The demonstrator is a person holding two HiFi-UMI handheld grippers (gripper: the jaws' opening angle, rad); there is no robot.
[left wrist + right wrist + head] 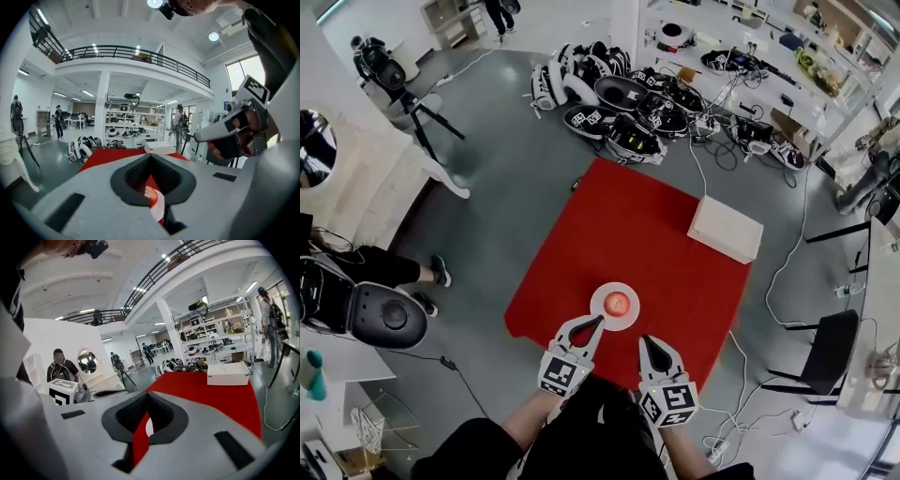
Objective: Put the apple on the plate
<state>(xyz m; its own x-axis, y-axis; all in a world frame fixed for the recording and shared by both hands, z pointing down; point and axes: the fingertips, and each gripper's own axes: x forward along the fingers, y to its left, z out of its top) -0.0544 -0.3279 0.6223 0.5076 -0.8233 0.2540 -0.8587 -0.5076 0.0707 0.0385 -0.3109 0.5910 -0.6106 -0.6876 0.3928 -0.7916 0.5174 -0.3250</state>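
Apple [620, 302] sits on the small white plate [602, 315], near the front edge of the red cloth [619, 225]; placement looks done. Left gripper [599, 322]: jaws closed tip to tip, nothing held, the tip just short of the plate's near rim. Right gripper [644, 340]: jaws also meeting at the tip, empty, set a little further back. The apple lies straight ahead and slightly right of the left tip, and ahead-left of the right one, so the left hand is the nearer. (Round fruit, no long axis to mind.) Judgement: any coming move is a retreat, and must clear the rim without nudging it. White box [725, 228] stands well apart.
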